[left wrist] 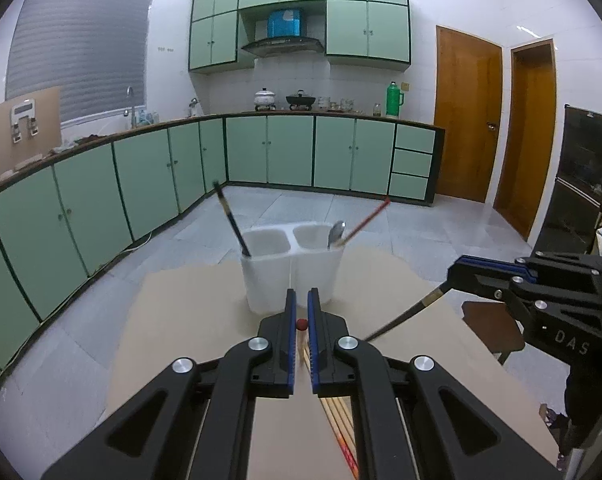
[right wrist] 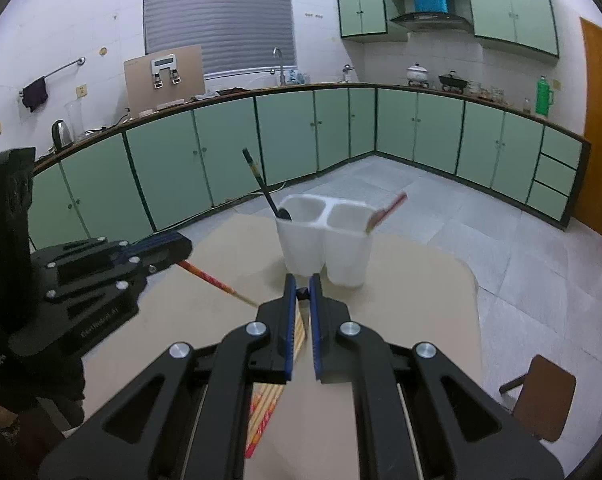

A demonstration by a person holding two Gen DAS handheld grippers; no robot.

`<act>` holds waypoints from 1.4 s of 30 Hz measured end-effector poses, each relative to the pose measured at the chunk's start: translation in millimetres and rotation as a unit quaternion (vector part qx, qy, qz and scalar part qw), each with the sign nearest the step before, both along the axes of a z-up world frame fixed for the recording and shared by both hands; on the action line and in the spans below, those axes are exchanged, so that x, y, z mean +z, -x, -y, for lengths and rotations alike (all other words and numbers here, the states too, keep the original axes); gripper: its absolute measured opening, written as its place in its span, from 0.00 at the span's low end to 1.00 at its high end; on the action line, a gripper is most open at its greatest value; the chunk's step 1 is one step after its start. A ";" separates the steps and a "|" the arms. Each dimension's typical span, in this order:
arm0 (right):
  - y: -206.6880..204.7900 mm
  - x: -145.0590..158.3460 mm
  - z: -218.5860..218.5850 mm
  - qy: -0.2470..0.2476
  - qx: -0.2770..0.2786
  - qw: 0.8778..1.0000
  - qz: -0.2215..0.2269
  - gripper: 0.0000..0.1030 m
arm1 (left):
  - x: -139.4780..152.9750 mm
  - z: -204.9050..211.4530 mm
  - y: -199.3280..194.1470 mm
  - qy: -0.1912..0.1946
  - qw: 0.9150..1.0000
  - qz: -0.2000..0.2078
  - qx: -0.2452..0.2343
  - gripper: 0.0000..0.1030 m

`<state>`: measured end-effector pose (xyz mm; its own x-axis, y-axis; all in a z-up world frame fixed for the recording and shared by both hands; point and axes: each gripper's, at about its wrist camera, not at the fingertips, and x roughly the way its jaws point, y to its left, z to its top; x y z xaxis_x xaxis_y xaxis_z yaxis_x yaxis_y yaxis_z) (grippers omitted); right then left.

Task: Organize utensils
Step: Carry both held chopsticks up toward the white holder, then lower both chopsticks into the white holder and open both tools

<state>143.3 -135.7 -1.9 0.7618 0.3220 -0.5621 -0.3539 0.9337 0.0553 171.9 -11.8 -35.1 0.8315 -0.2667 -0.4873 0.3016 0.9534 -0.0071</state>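
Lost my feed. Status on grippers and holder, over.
Left gripper shut on red chopstick. Right gripper shut on black chopstick. White holder ahead, path clear.

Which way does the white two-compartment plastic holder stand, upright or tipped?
Upright: the white two-compartment plastic holder sits flat-based, both openings facing up.

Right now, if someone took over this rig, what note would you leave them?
Left gripper: jaws shut on a red chopstick, held above the table.
Right gripper: jaws shut on a black chopstick.
White two-compartment holder: left compartment has a second black chopstick; right has a spoon and a second red chopstick.
Left to do: drop both held chopsticks in, probably with their matching colours, then sort the loose chopstick bundle lying on the table.
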 end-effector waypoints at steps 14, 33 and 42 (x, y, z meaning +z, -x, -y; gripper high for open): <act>-46.5 60.1 7.5 -0.019 0.025 0.999 0.005 0.06 | 40.9 -3.8 -28.3 0.020 0.999 0.021 -0.033 0.05; -150.1 135.5 21.9 -0.041 -0.023 0.995 0.084 0.05 | 136.4 16.5 -113.8 0.016 0.990 0.142 -0.010 0.05; -194.7 82.6 20.4 -0.030 -0.038 0.998 0.049 0.06 | 88.0 29.3 -169.2 0.004 0.995 0.101 0.003 0.05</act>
<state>338.0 -156.1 80.7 0.8359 0.2919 -0.4648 -0.2882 0.9542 0.0809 341.0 -41.1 52.9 0.9137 -0.2649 -0.3081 0.2920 0.9554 0.0446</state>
